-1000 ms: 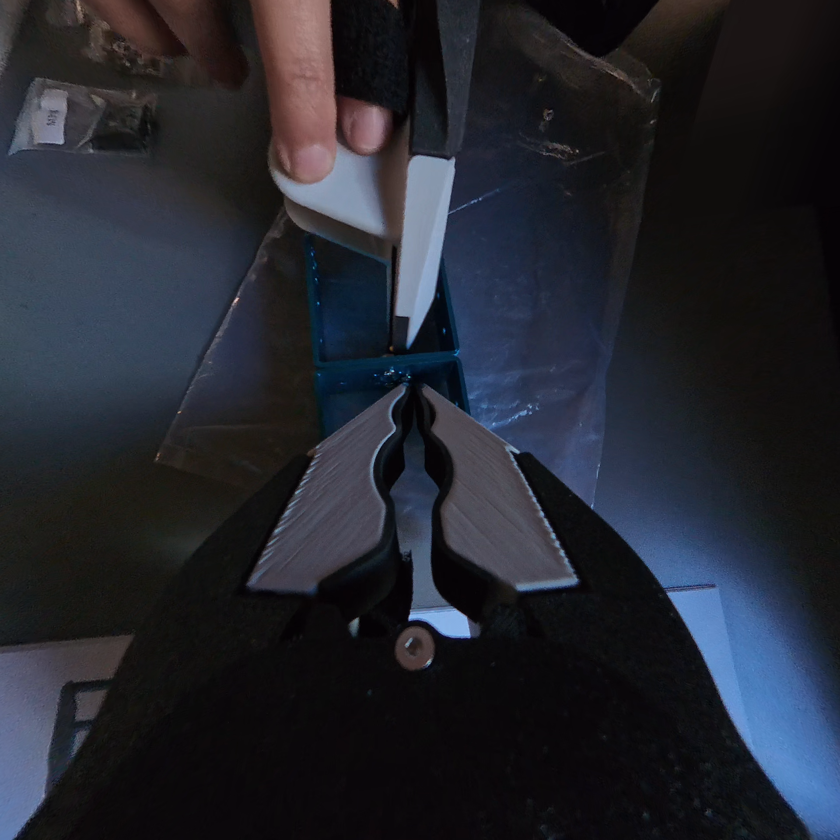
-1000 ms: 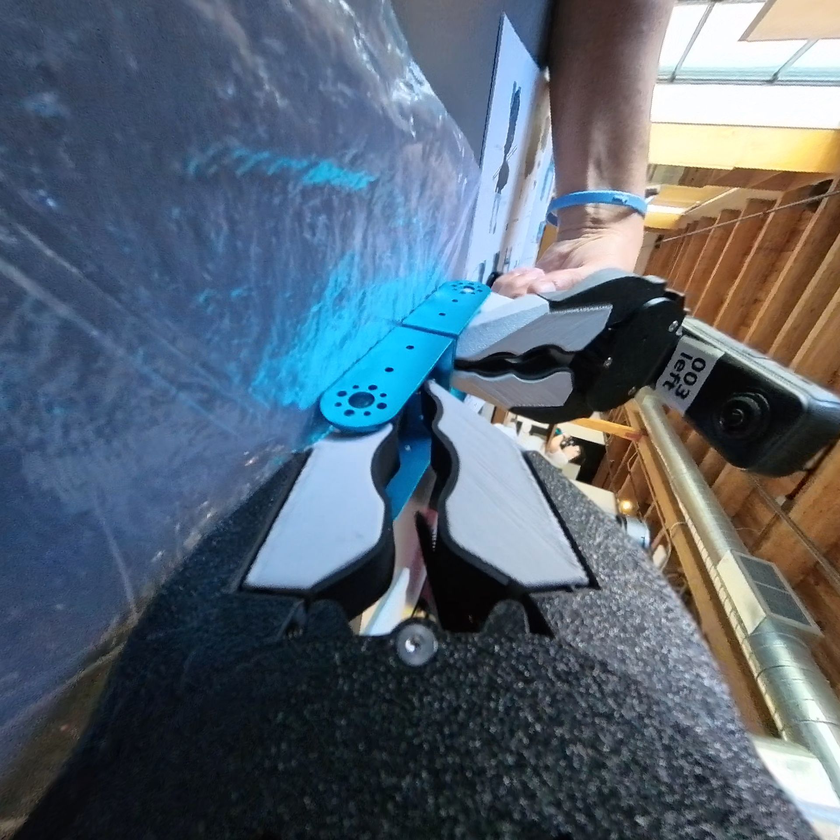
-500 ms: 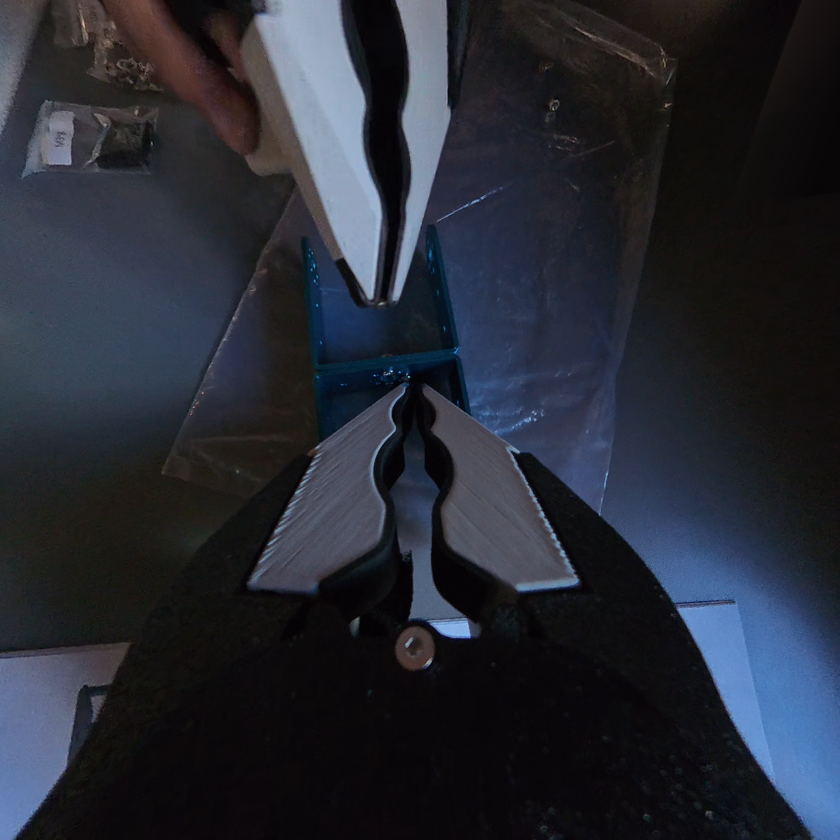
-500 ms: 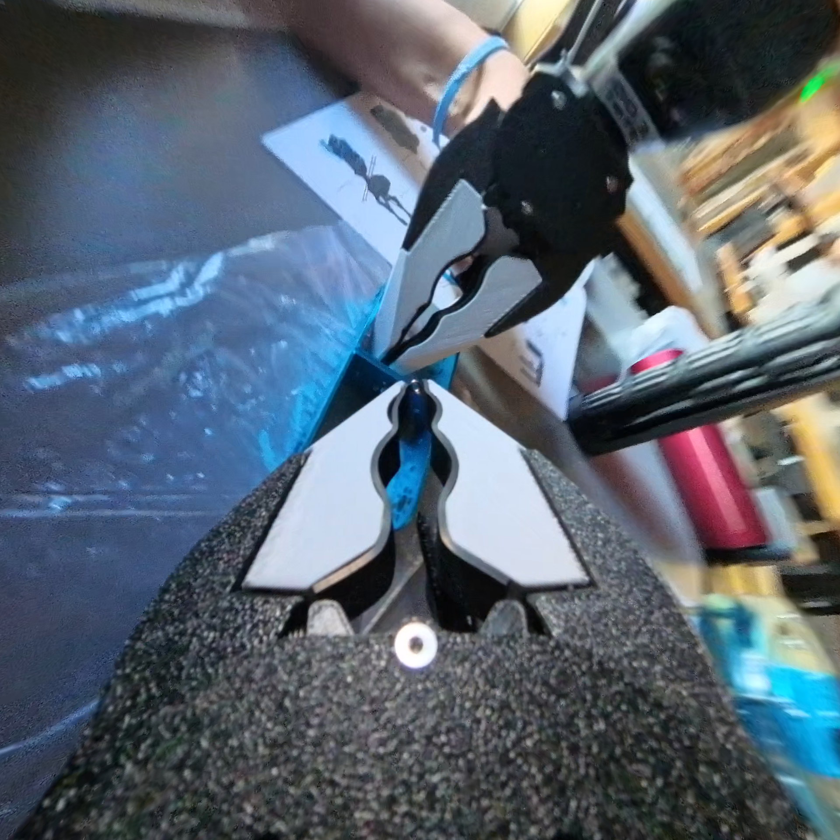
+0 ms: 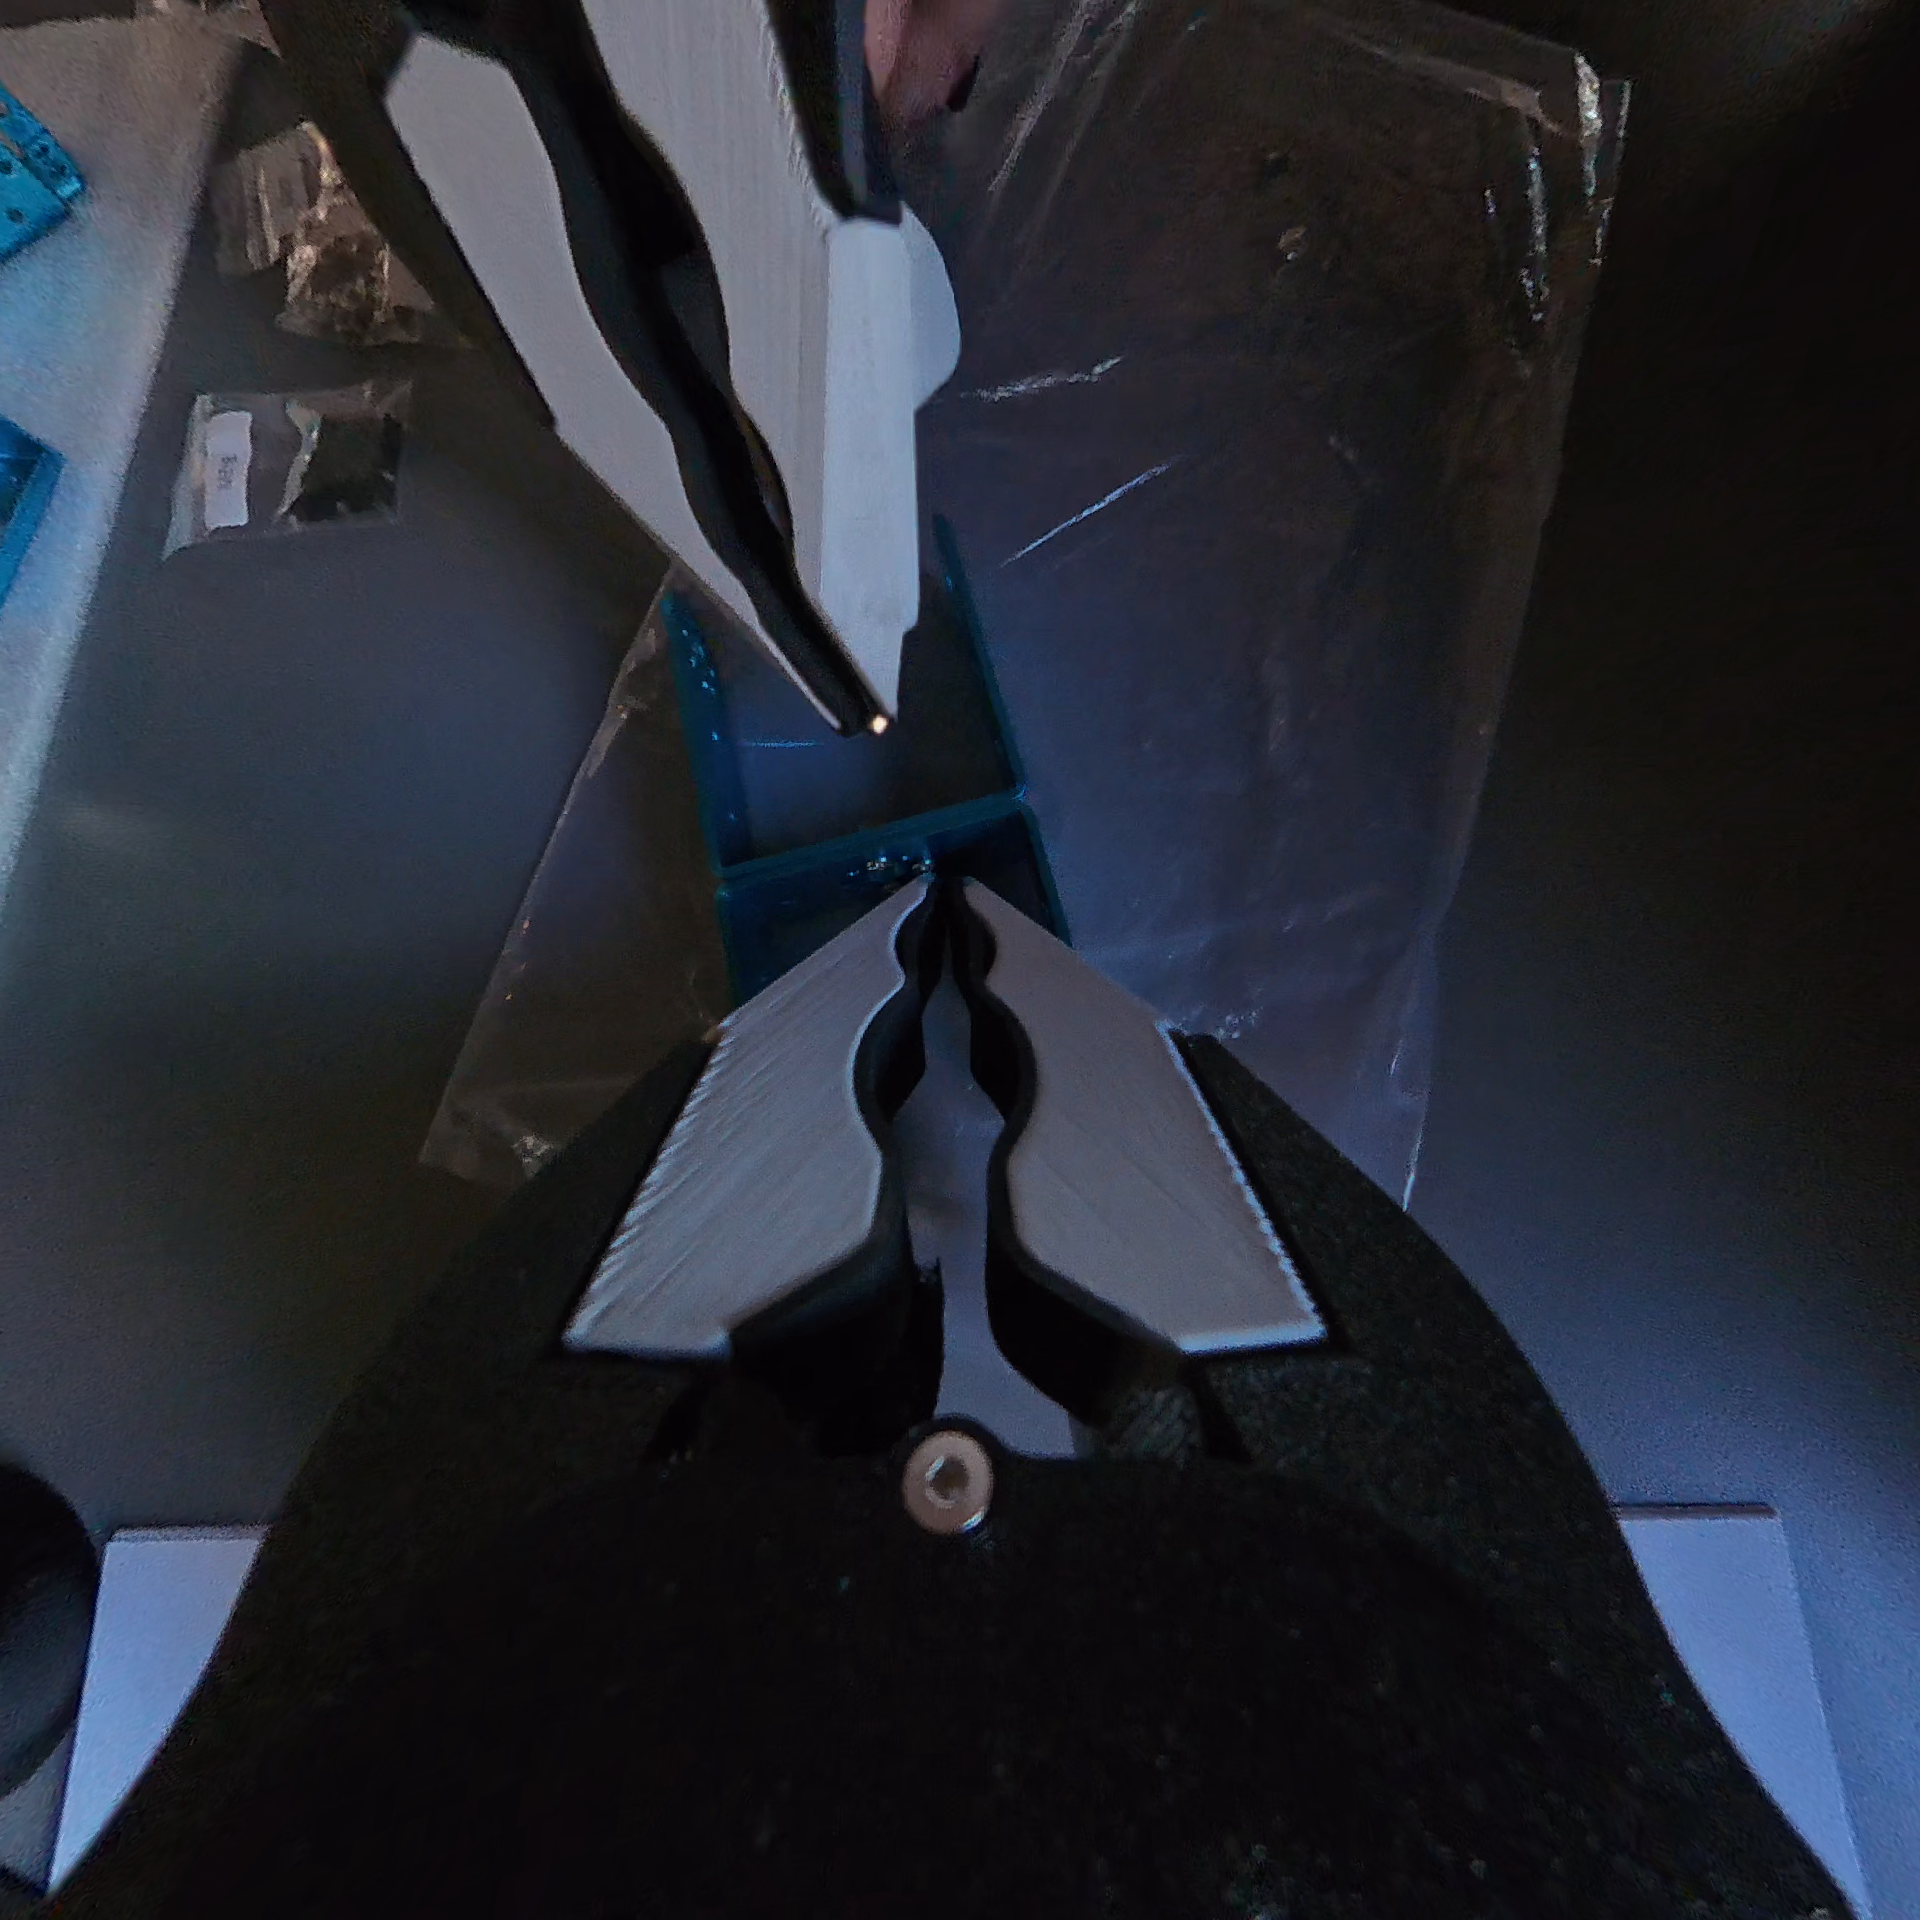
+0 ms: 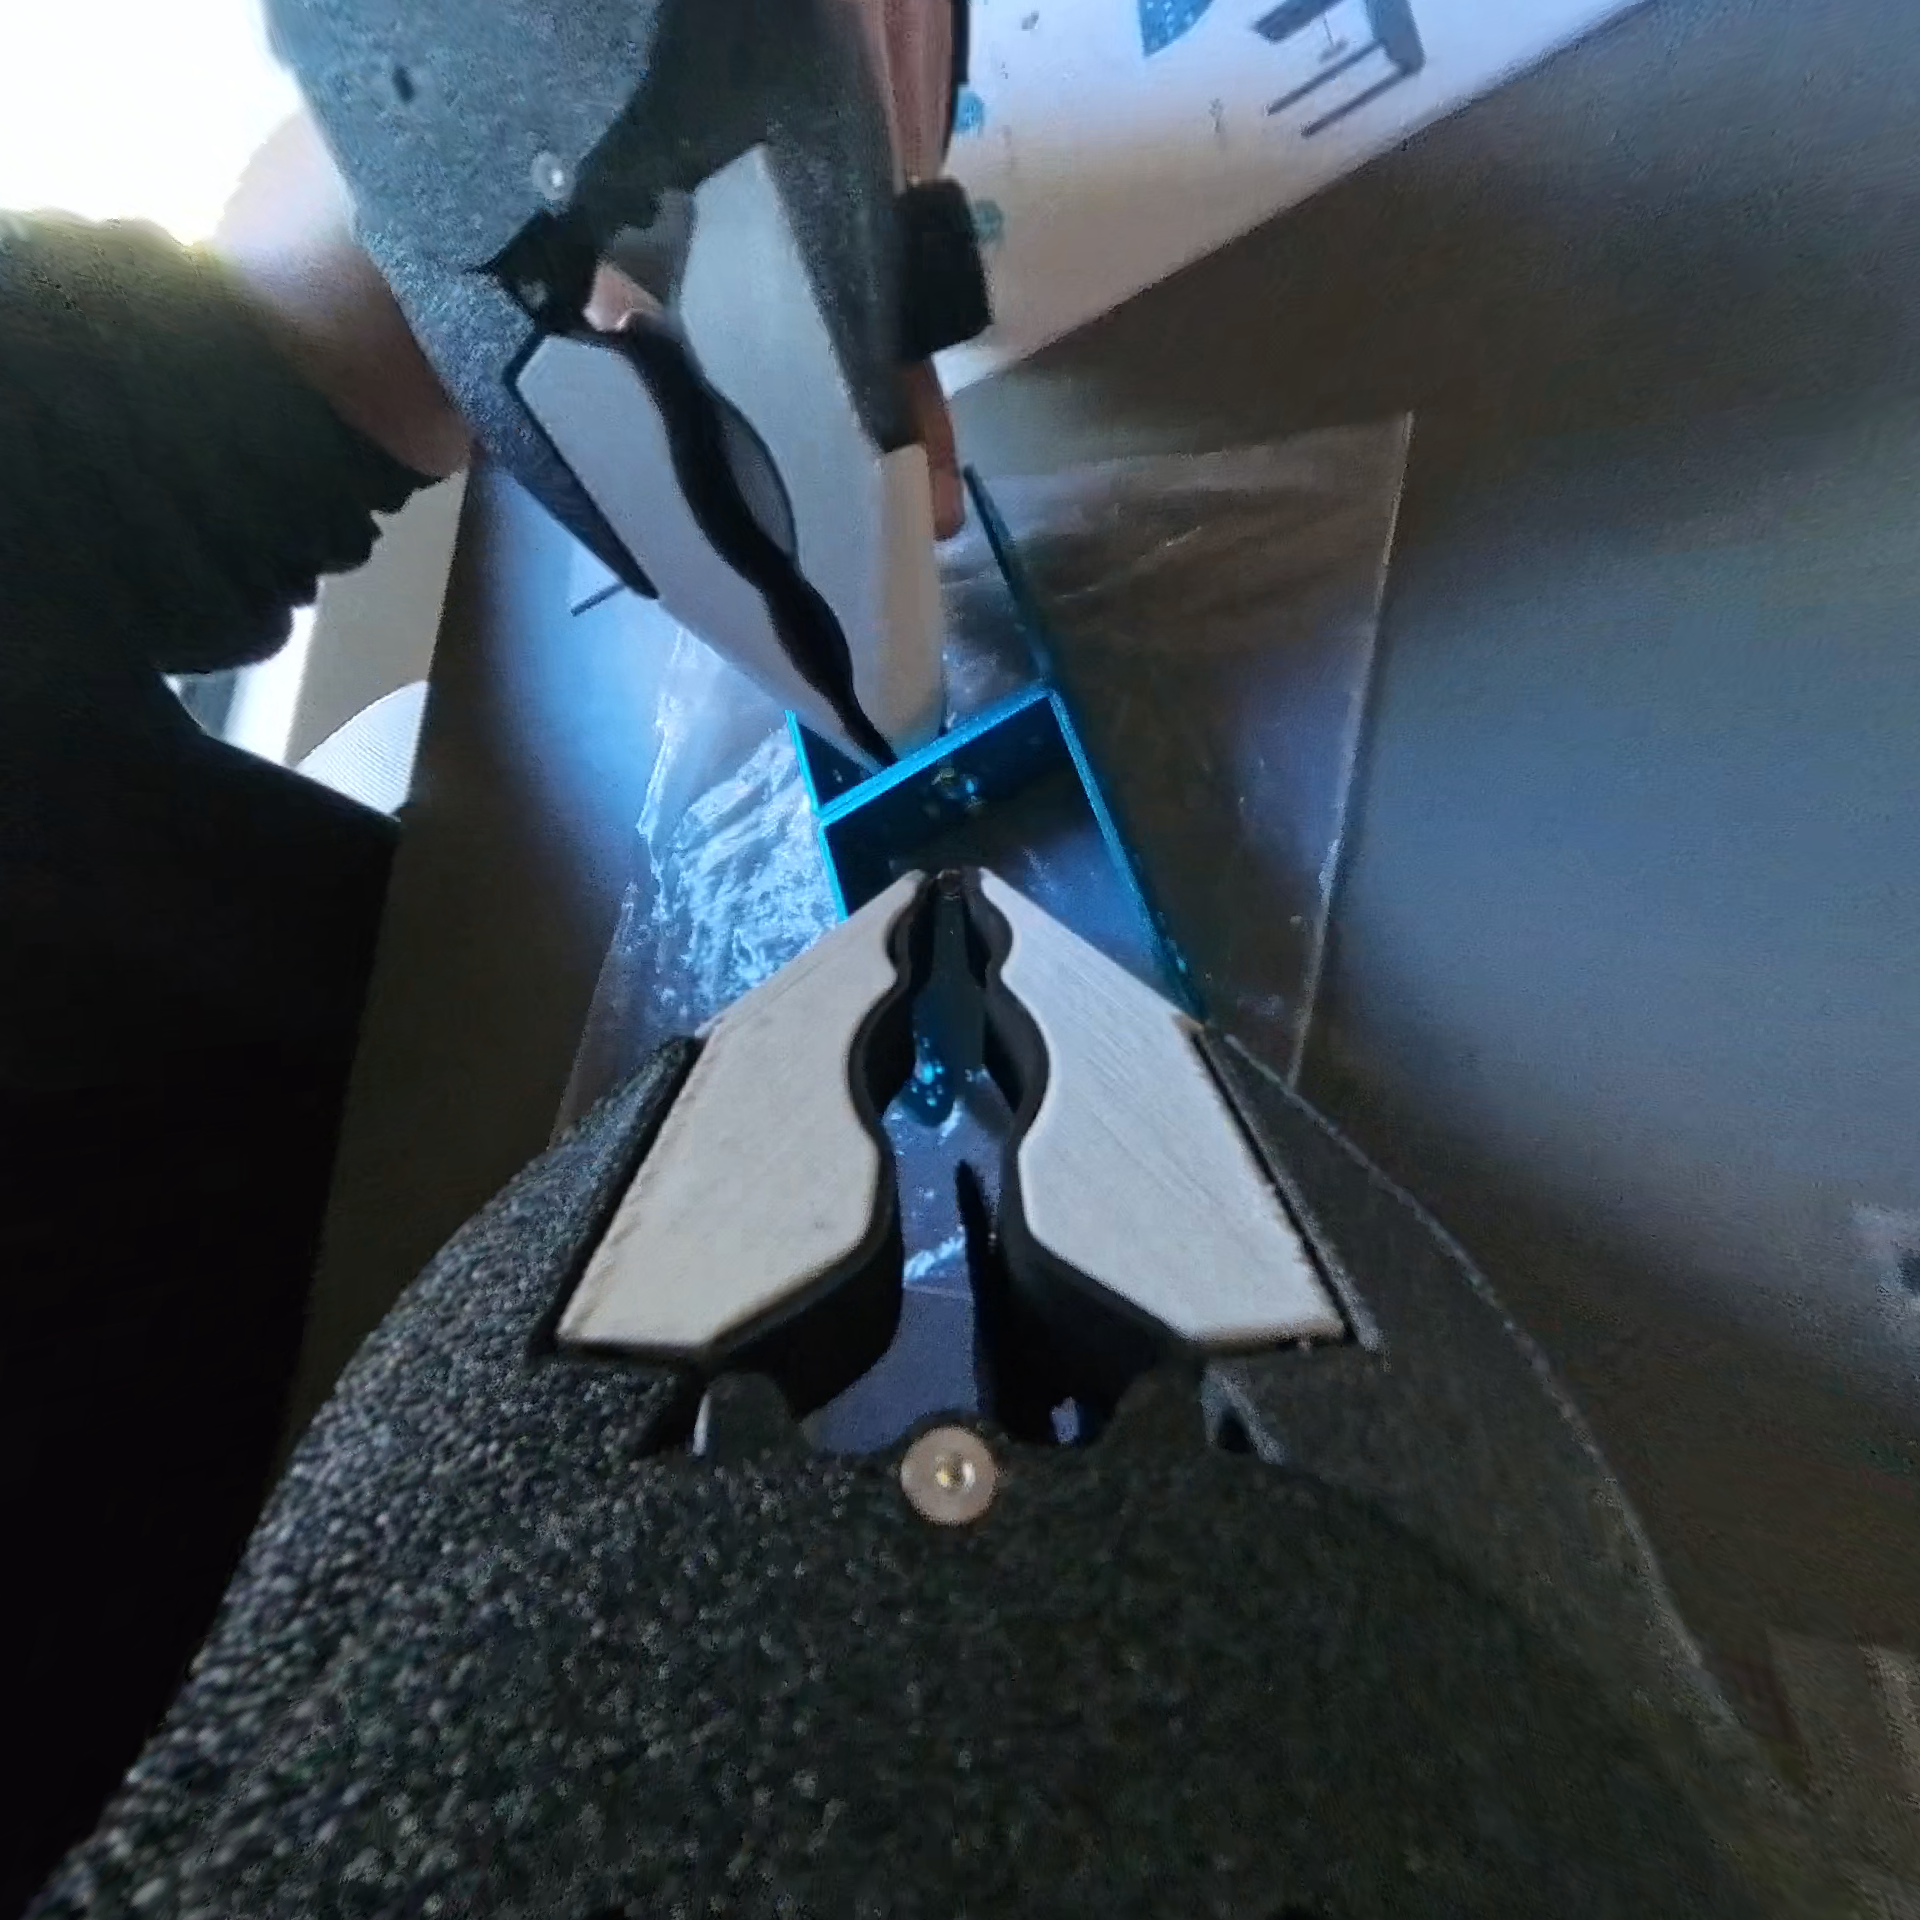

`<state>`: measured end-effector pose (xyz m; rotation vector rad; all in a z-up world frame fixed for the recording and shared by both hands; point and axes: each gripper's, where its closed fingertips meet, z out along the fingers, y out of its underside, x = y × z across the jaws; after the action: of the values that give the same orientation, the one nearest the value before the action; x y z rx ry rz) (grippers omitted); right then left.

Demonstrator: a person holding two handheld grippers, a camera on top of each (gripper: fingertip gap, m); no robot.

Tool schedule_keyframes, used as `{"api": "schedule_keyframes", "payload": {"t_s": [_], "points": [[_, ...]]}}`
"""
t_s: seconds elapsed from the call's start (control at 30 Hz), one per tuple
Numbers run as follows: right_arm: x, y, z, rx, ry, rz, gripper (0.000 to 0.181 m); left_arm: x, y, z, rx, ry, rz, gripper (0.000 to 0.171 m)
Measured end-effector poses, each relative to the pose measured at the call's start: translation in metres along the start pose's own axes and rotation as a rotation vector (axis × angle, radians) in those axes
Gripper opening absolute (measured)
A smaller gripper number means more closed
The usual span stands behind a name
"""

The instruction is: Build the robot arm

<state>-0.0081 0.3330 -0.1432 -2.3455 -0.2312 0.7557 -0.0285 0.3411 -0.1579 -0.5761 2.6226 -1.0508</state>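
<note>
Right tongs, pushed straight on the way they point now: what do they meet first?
Probably the cross wall of the blue bracket, just ahead of the right tongs; the left tongs sit at its far side. Depth is unclear.

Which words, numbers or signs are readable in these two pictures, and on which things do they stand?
White label on the small clear bag: print too small to read.
White sheet: blue drawings only, no legible words.
Nothing else bears writing.

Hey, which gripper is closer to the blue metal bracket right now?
Left. The left gripper is shut on the cross wall of the blue bracket; the right gripper hangs just short of it, between the side walls.
</note>
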Motion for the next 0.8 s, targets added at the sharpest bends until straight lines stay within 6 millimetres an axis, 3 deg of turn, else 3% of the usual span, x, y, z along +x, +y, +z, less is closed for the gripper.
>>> {"api": "schedule_keyframes", "payload": {"t_s": [0.27, 0.8], "points": [[0.0, -0.001, 0.007, 0.032, -0.098, 0.197, 0.005, 0.002, -0.004, 0.003, 0.01, -0.008, 0.019, 0.0], [-0.002, -0.002, 0.015, 0.012, -0.139, 0.212, 0.005, 0.0, -0.006, 0.001, 0.014, -0.029, 0.034, 0.0]]}}
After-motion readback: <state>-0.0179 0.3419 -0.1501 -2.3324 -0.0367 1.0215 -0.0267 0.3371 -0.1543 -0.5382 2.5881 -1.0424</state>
